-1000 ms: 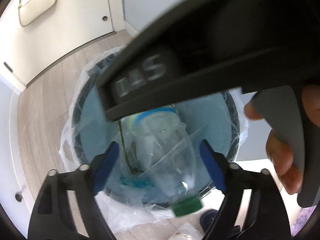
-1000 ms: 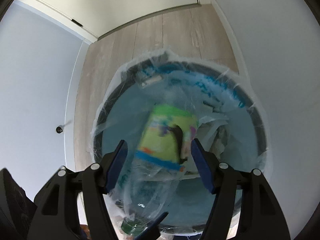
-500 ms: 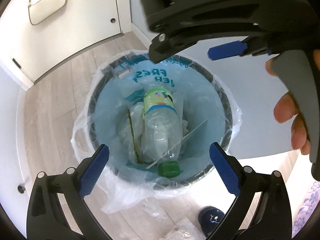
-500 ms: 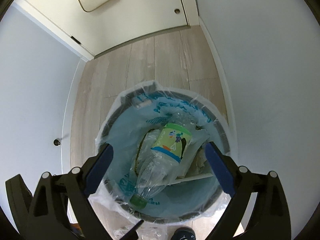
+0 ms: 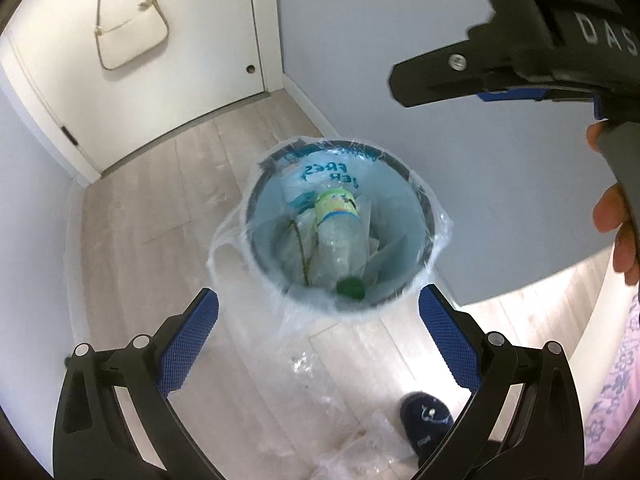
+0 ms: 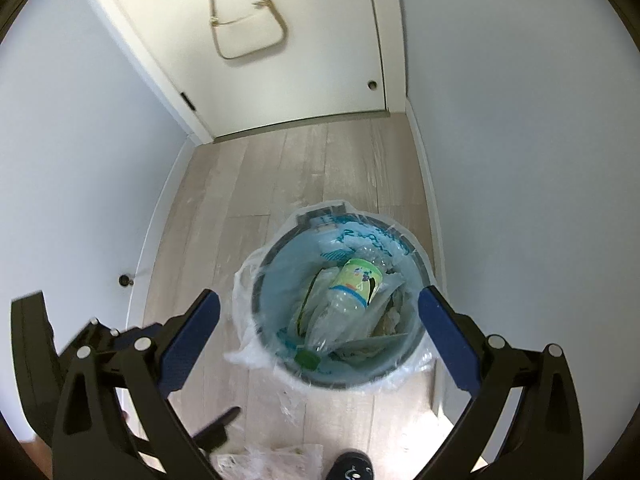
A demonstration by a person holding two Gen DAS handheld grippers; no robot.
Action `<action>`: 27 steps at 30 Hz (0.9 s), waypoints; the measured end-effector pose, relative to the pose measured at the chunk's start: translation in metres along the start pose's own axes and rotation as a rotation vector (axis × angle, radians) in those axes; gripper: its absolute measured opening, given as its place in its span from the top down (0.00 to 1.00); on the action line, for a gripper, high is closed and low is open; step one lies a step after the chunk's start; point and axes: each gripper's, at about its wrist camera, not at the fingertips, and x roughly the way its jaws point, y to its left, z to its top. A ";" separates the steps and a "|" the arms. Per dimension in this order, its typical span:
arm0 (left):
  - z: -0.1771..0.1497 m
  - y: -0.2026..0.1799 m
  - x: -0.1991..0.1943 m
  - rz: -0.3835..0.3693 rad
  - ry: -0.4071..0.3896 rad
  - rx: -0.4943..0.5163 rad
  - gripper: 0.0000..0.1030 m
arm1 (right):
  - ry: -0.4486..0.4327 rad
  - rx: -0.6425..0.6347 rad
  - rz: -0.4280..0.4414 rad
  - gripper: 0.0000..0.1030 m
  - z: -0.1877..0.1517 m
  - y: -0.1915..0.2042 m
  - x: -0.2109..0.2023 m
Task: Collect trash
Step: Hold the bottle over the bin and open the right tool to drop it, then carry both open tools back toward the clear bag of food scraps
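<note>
Both tools hang above the bin (image 5: 424, 216) with their blue pads wide apart and nothing between them. The left tool (image 5: 319, 330) frames the bin's near rim, and the bin sits just ahead of its tips. The right tool (image 6: 319, 332) looks down on the same bin (image 6: 420, 276), which fills the gap between its fingers.

The bottle (image 5: 340, 236) lies inside the bin on crumpled plastic, its green cap (image 5: 350, 288) toward the tools and its labelled end away from them. In the right view the bottle (image 6: 344, 304) slants the same way, cap (image 6: 307, 358) nearest.

A clear liner (image 5: 224, 248) drapes over the rim. More plastic scraps (image 6: 280, 460) lie on the floor (image 6: 304, 168) below the right tool.
</note>
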 end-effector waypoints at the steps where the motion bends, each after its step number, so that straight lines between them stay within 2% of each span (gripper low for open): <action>1: -0.006 0.001 -0.010 0.005 -0.001 -0.002 0.06 | -0.004 -0.011 -0.001 0.06 -0.004 0.006 -0.008; 5: -0.028 0.005 -0.047 0.019 -0.008 -0.018 0.06 | -0.009 -0.043 -0.001 0.06 -0.018 0.023 -0.031; 16: -0.096 0.031 -0.158 0.054 -0.054 -0.072 0.06 | -0.031 -0.158 0.006 0.06 -0.069 0.100 -0.103; 23: -0.140 0.048 -0.226 0.060 -0.080 0.027 0.06 | -0.077 -0.154 -0.062 0.06 -0.103 0.133 -0.162; 27: -0.159 0.055 -0.250 0.056 -0.083 0.064 0.06 | -0.084 -0.156 -0.084 0.06 -0.122 0.151 -0.189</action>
